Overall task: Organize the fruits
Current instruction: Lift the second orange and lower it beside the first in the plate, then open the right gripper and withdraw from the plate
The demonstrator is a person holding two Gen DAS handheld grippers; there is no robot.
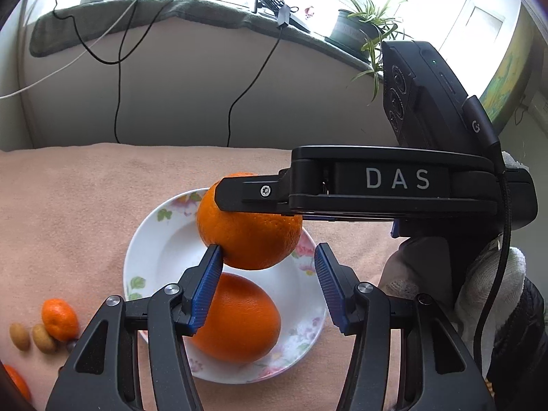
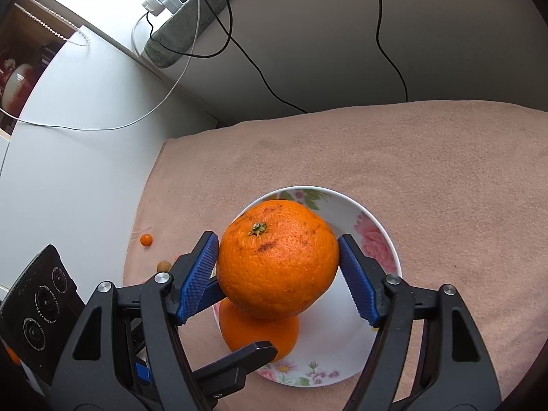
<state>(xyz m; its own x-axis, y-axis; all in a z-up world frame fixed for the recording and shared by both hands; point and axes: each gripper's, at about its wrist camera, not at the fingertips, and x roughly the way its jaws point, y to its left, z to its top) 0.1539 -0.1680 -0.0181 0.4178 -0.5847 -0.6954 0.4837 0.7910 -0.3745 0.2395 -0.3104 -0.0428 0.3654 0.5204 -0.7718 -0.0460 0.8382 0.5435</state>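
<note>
A white floral plate (image 1: 150, 239) (image 2: 380, 236) sits on a pink towel. One large orange (image 1: 236, 318) (image 2: 257, 335) lies in the plate. My right gripper (image 2: 277, 267) is shut on a second large orange (image 2: 277, 260) (image 1: 250, 233) and holds it just above the plate and the first orange. In the left wrist view the right gripper comes in from the right. My left gripper (image 1: 267, 287) is open and empty over the plate's near side, its left pad close to the held orange.
A small mandarin (image 1: 60, 318) and two brown nut-like fruits (image 1: 32, 337) lie on the towel left of the plate. A tiny orange fruit (image 2: 146, 239) lies near the towel's left edge. Cables hang down the wall behind. A potted plant (image 1: 356, 27) stands on the sill.
</note>
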